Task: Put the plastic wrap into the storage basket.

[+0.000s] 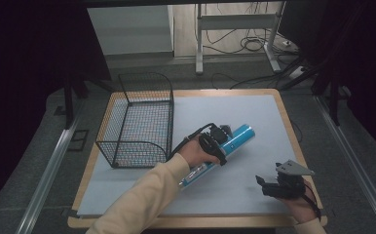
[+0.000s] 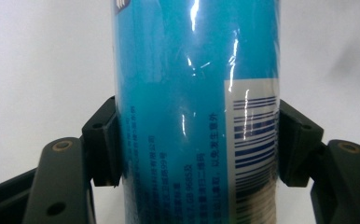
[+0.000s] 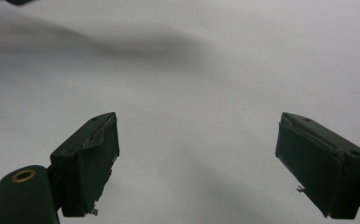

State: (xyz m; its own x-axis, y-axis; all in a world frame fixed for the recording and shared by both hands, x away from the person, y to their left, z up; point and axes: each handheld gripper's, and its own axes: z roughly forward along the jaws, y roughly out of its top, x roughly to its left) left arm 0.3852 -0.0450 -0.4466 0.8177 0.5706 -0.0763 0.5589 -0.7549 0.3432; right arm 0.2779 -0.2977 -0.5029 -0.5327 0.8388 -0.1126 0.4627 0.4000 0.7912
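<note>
**Left gripper clamped on a blue tube, right gripper spread apart over bare table**

In the left gripper view we see the two black jaws pressed against opposite sides of a blue tube (image 2: 194,116), one pad on its left flank and one on its right. The tube rises between them and runs out of the top of the view. Its glossy wrap catches streaks of light, small white print runs down its middle, and a white panel with a barcode sits on its right side, next to the right pad. Behind it lies a pale surface.

In the right gripper view the jaws stand wide apart with nothing between them, over the same pale surface crossed by a soft shadow.

From the high view, the left gripper (image 1: 220,139) sits near the middle of the table (image 1: 254,112), held by a hand at the end of a cream sleeve (image 1: 142,195). The blue tube lies slantwise, its upper end pointing up and to the right past the gripper, its lower end showing beneath the hand. We cannot tell whether it rests on the table or is lifted clear of it.

The right gripper (image 1: 266,185) is near the table's front right corner, well apart from the tube, a grey three-cornered plate on top.

A black wire basket (image 1: 142,119) stands on the left part of the table, just beside the left gripper's hand. It is open at the top.
</note>
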